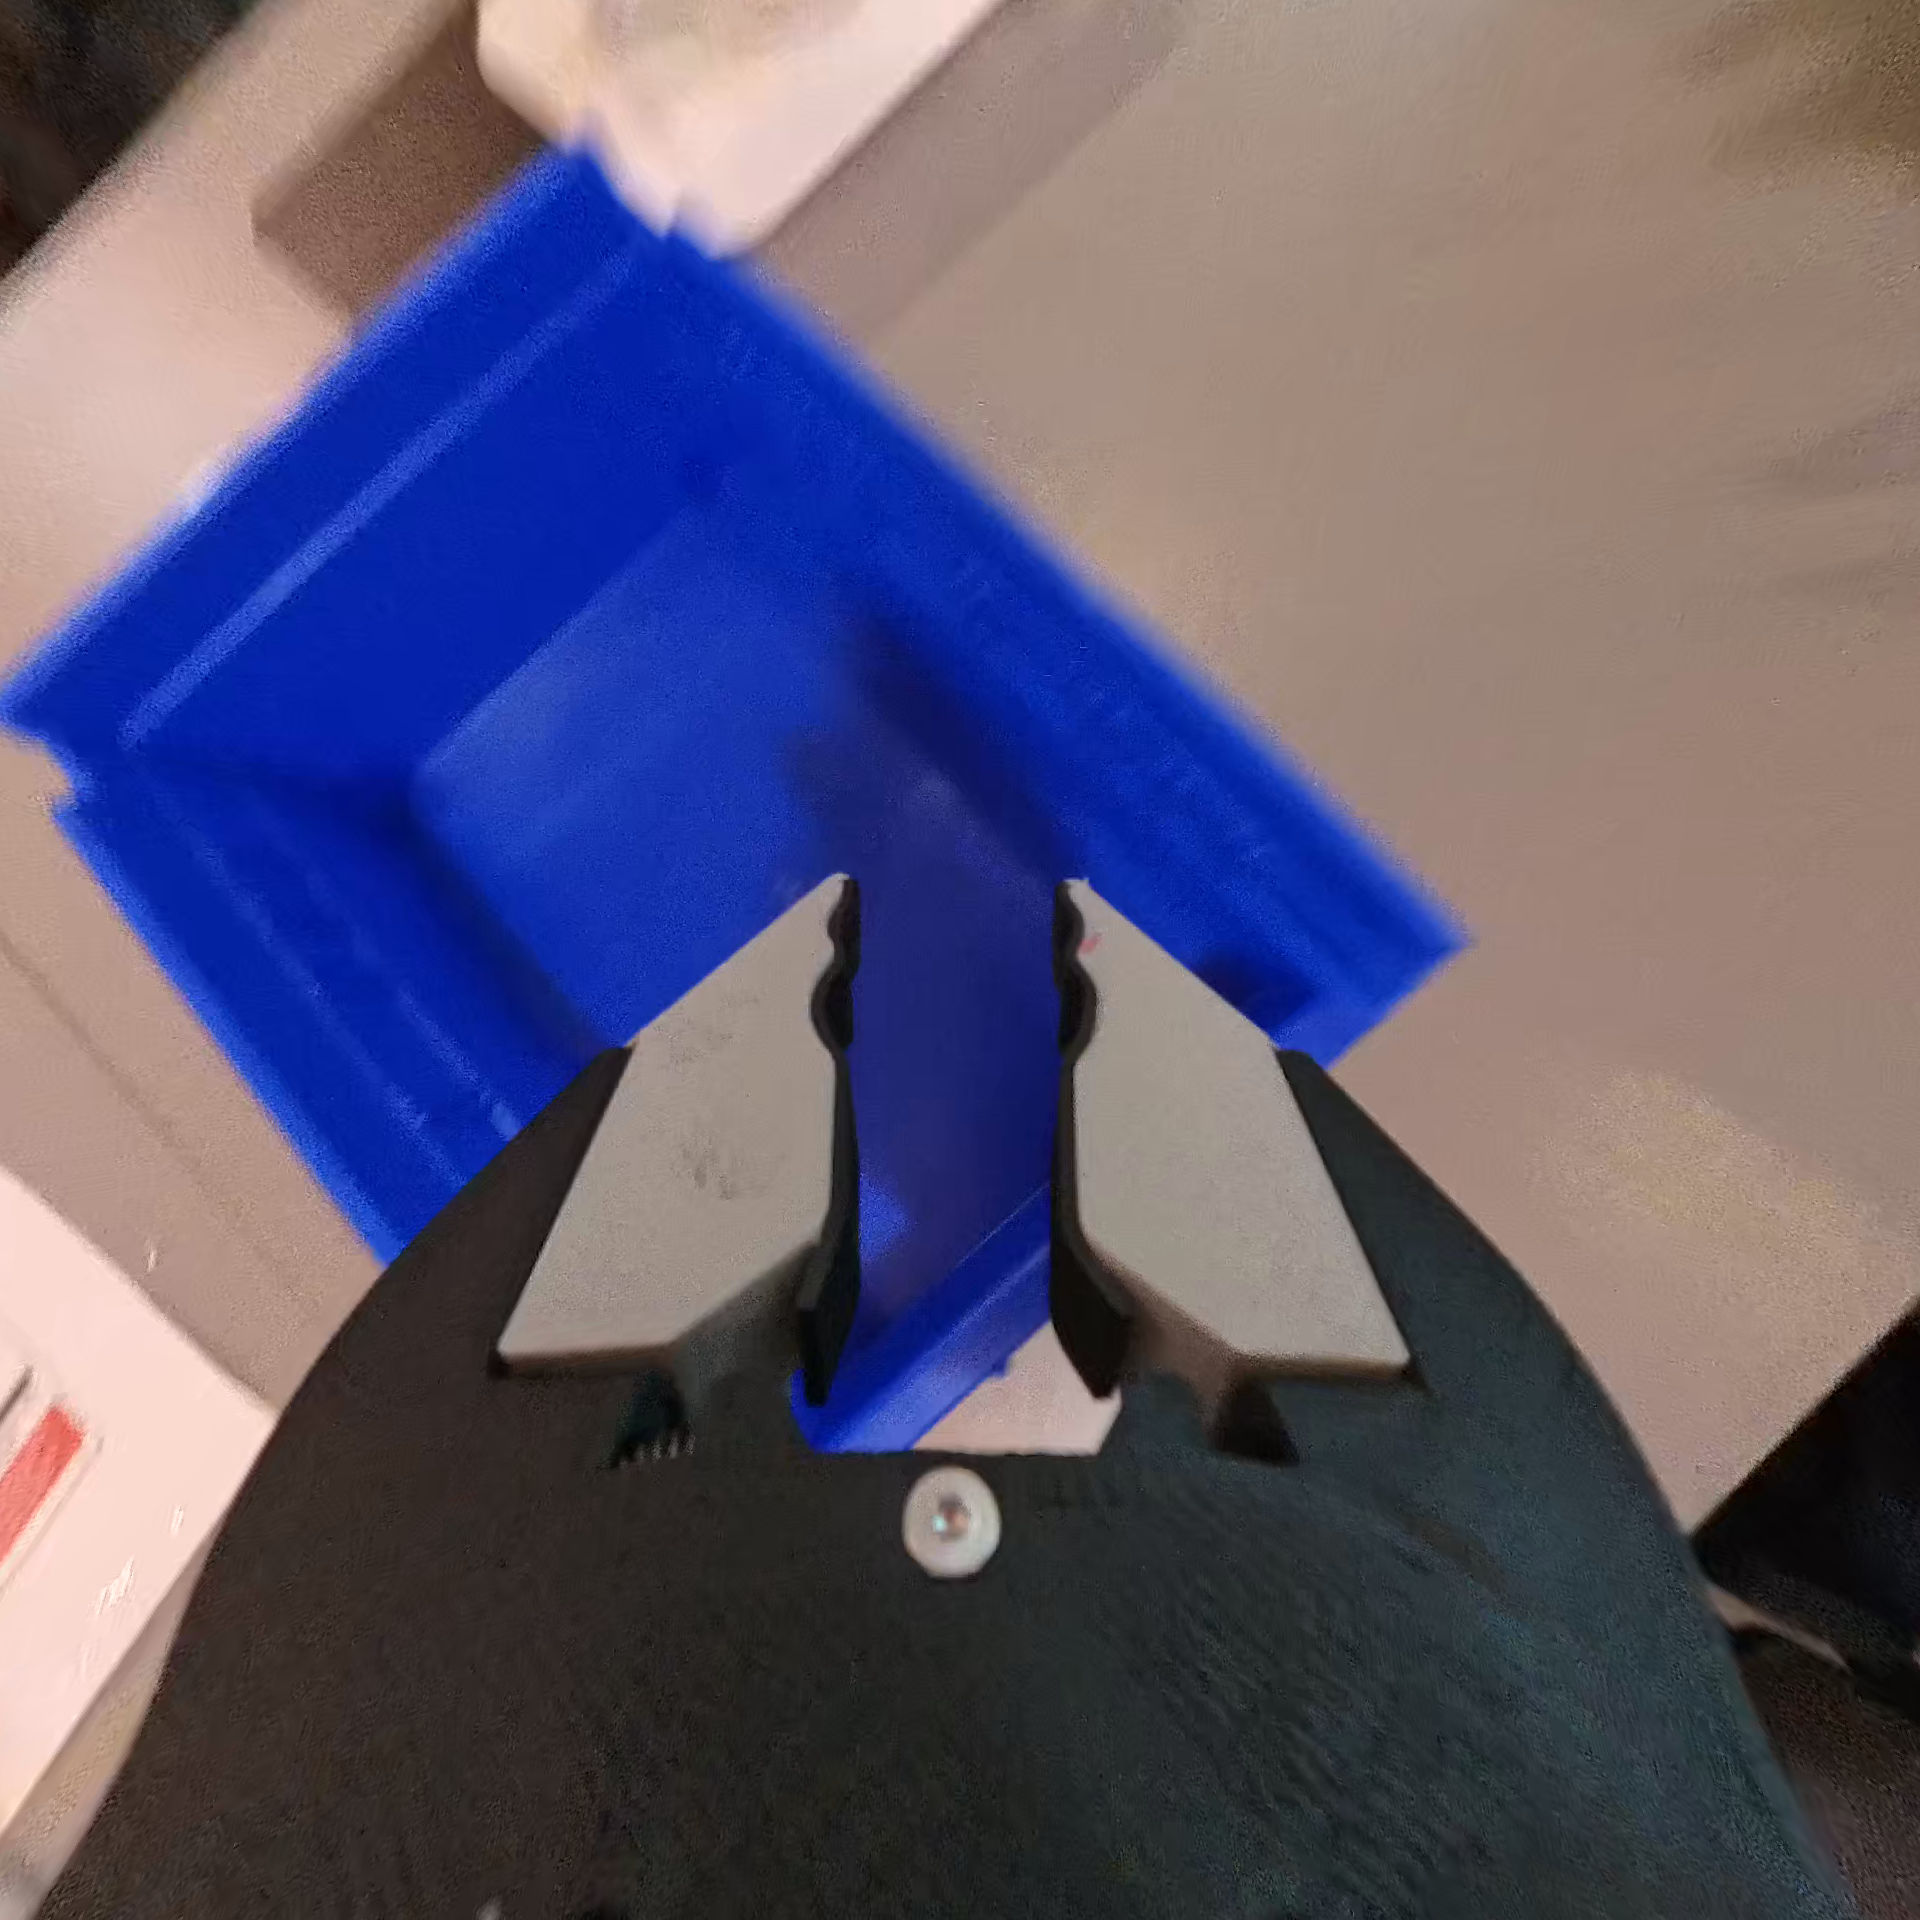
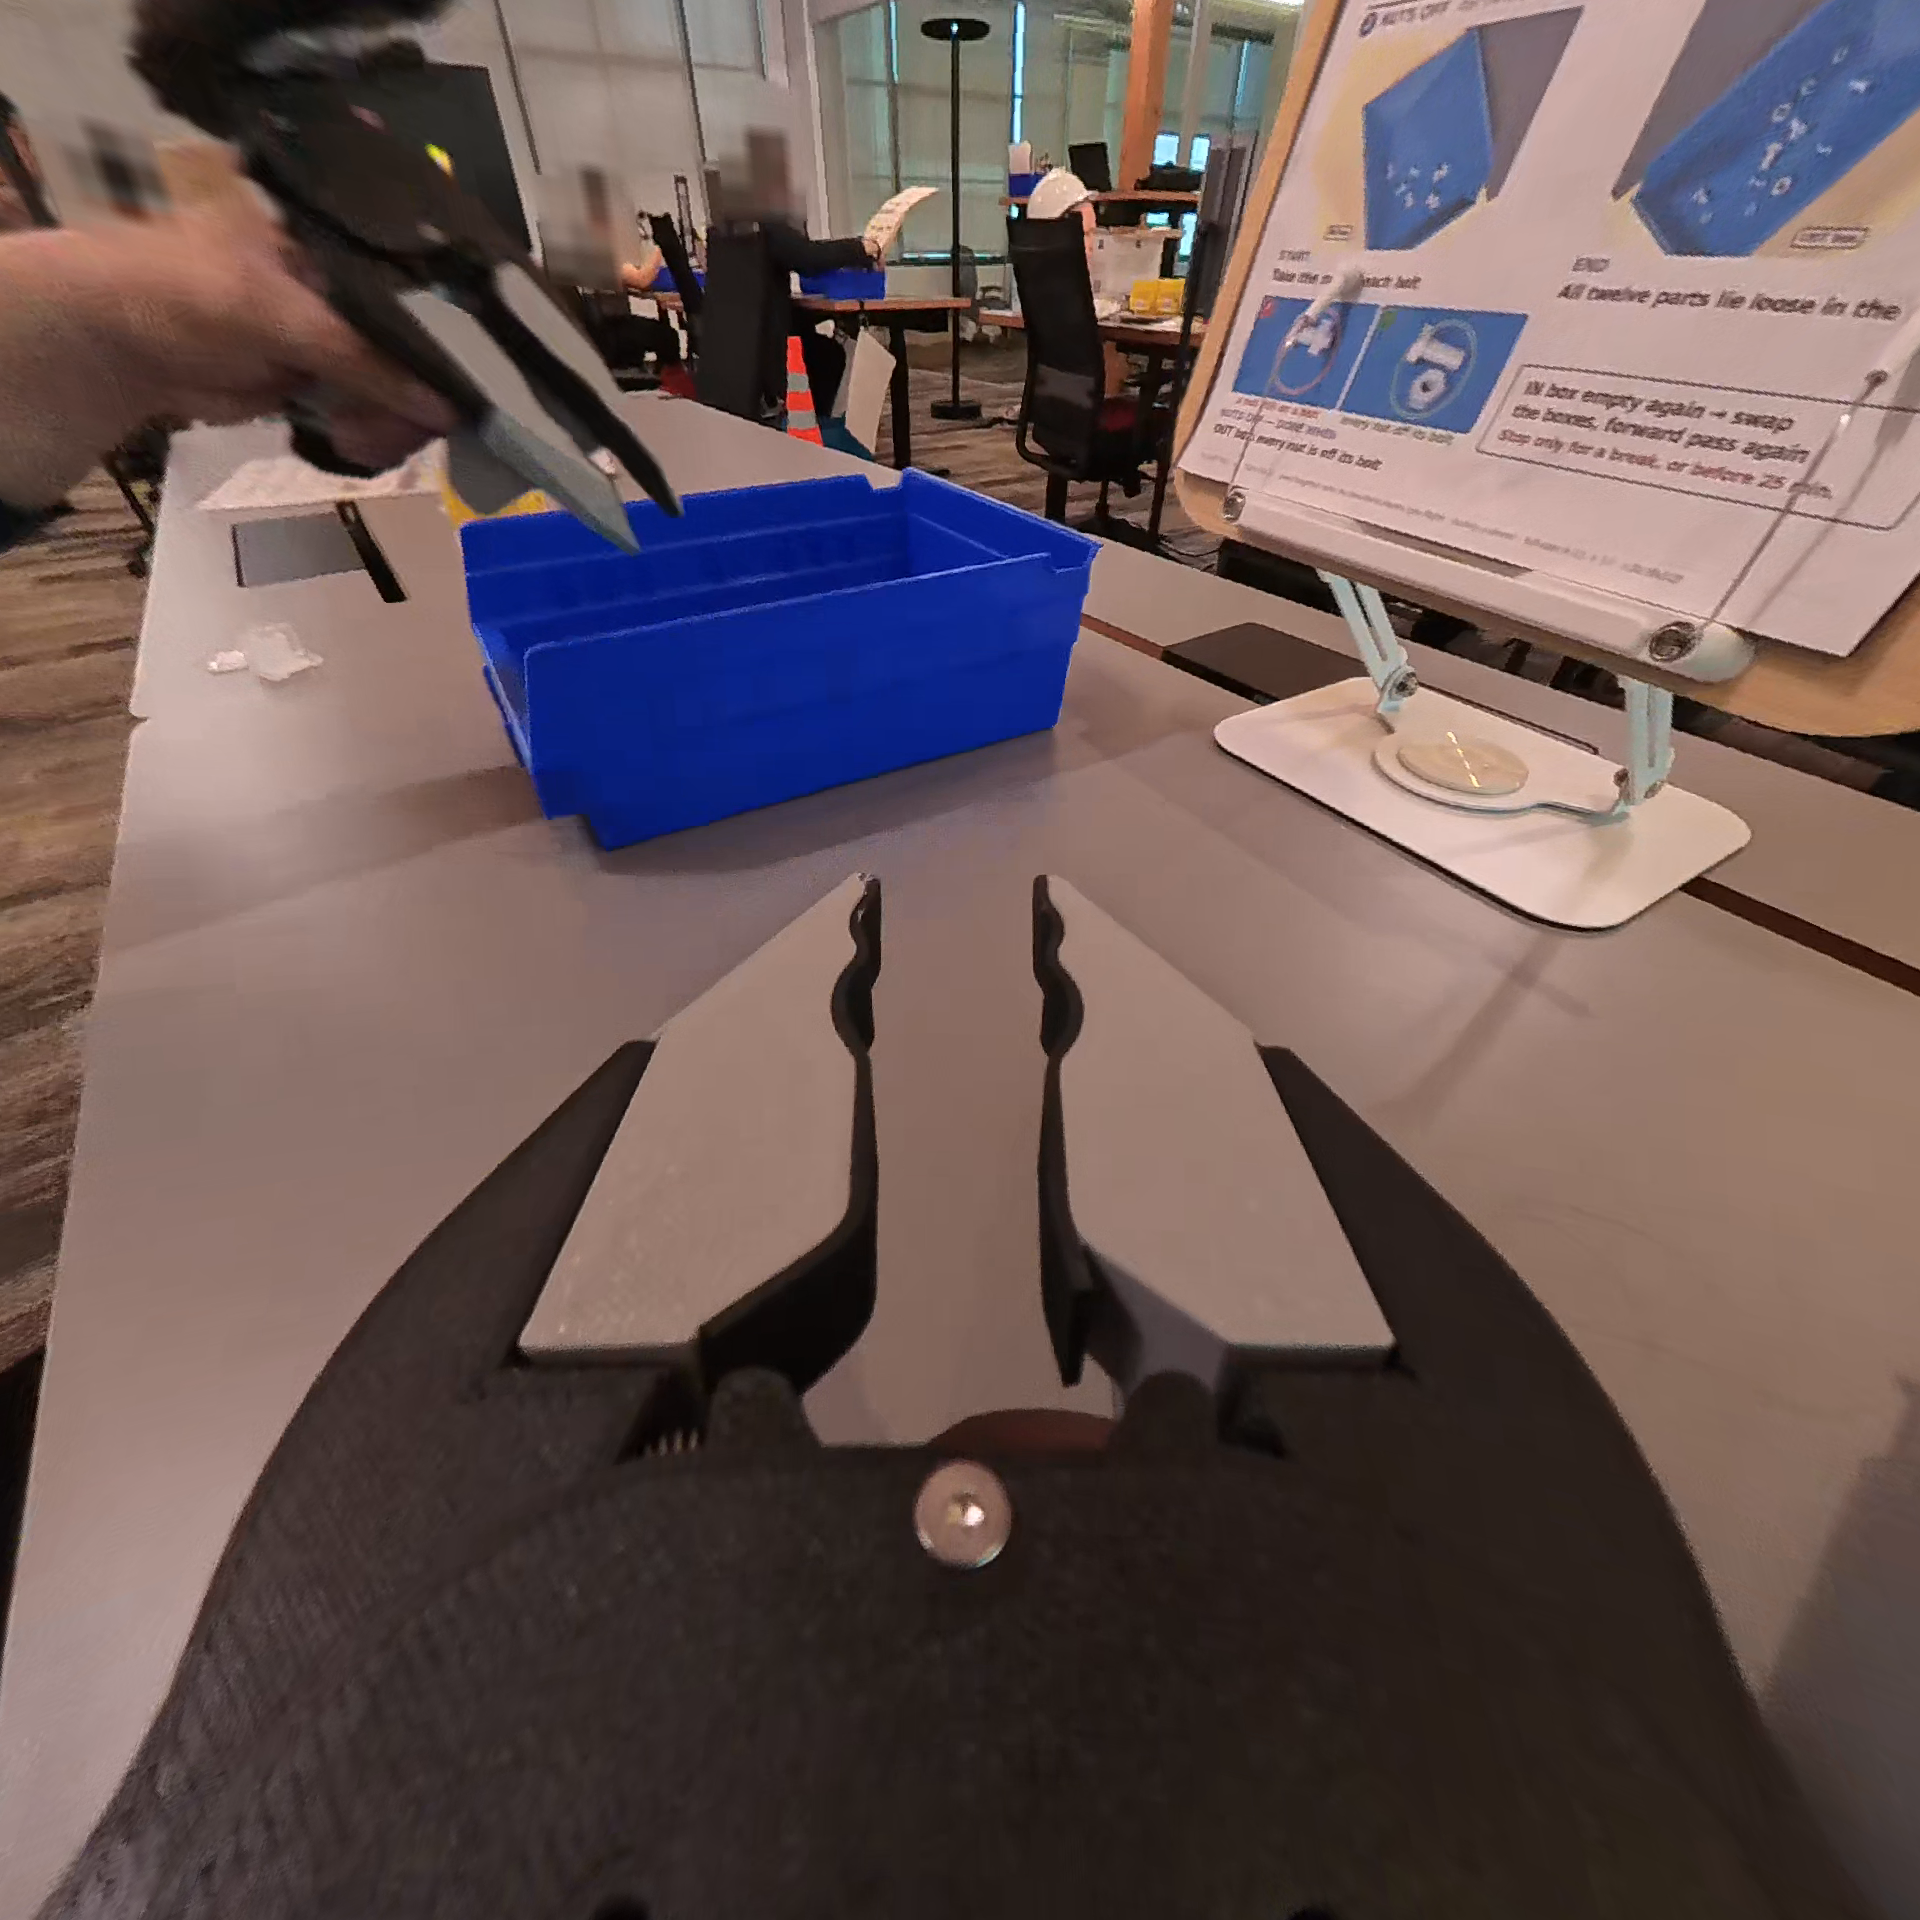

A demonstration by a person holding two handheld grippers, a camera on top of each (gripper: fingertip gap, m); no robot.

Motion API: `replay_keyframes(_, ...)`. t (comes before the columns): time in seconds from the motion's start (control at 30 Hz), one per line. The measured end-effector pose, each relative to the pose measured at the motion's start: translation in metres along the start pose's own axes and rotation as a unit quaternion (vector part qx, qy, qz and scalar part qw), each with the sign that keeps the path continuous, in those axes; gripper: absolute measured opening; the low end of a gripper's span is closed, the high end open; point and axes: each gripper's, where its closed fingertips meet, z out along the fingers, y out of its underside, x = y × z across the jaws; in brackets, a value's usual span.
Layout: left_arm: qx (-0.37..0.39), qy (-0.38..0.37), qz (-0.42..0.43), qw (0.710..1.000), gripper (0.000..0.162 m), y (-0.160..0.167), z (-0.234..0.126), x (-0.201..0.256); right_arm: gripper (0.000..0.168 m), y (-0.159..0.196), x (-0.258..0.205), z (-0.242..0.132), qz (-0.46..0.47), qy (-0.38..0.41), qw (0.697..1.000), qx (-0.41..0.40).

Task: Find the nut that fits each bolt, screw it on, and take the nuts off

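Item 1, bin (image 2: pixel 790 665): blue plastic, on the grey table (image 2: pixel 416 1039), beside the white stand (image 2: pixel 1496 821) that carries an instruction sheet (image 2: pixel 1621 312). I judge it stiff, light and slick-walled; the rim is where I would take hold.

Item 2, left gripper (image 1: pixel 956 894): my tongs hang over the bin, tips angled down into it, jaws parted with a clear gap and nothing between them. The right wrist view shows it from outside, in a hand (image 2: pixel 177 343) above the bin's far-left corner.

Item 3, right gripper (image 2: pixel 951 894): low over bare table, near the bin, jaws parted, nothing held.

Item 4, nuts and bolts: none visible to me. What shows of the bin floor in the left view looks bare, though that view is motion-blurred and my gripper covers the near part. I expect such parts to be small, hard, heavy for their size and prone to roll; I would pinch a bolt across its shank, a nut across its flats.

Item 5, unclear: small clear scraps (image 2: pixel 265 655) on the table left of the bin; I cannot identify them.
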Motion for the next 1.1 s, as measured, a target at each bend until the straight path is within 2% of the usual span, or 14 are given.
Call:
replay_keyframes(0.13,-0.108,-0.002,-0.038,0.993,0.034,0.05,0.041,-0.044,0.026,0.006,-0.003,0.003,-0.02,0.005,1.0,-0.014)
replay_keyframes(0.2,-0.142,0.013,-0.055,0.988,0.037,0.061,0.056,-0.047,0.026,0.005,-0.004,0.003,-0.019,0.003,1.0,-0.012)
replay_keyframes(0.27,-0.18,0.022,-0.053,0.982,0.03,0.071,0.066,-0.046,0.026,0.005,-0.004,0.003,-0.016,0.002,1.0,-0.011)
replay_keyframes(0.4,-0.274,-0.004,-0.029,0.961,0.033,0.099,0.075,-0.056,0.026,0.006,-0.005,0.004,-0.003,-0.008,1.0,-0.013)
replay_keyframes(0.5,-0.279,0.0,-0.041,0.96,0.029,0.098,0.078,-0.058,0.026,0.006,-0.003,0.004,-0.003,-0.005,1.0,-0.012)
replay_keyframes(0.57,-0.279,0.017,-0.055,0.959,0.02,0.098,0.079,-0.053,0.026,0.004,-0.003,0.003,0.001,-0.007,1.0,-0.009)
replay_keyframes(0.77,-0.289,0.01,-0.061,0.955,0.02,0.103,0.073,-0.048,0.025,0.0,-0.001,-0.001,0.009,-0.005,1.0,0.002)
replay_keyframes(0.83,-0.284,-0.006,-0.053,0.957,0.02,0.1,0.067,-0.047,0.025,-0.002,-0.002,-0.001,0.01,-0.008,1.0,0.006)
replay_keyframes(0.93,-0.246,-0.031,-0.044,0.968,0.02,0.075,0.049,-0.044,0.025,0.002,-0.004,0.001,0.012,-0.016,1.0,-0.001)
replay_keyframes(1.0,-0.21,-0.05,-0.024,0.976,0.02,0.047,0.035,-0.039,0.026,0.006,-0.007,0.004,0.003,-0.02,1.0,-0.012)
replay_keyframes(1.1,-0.11,-0.054,0.035,0.992,0.019,-0.016,0.018,-0.01,0.026,0.01,-0.011,0.007,-0.009,-0.025,0.999,-0.02)
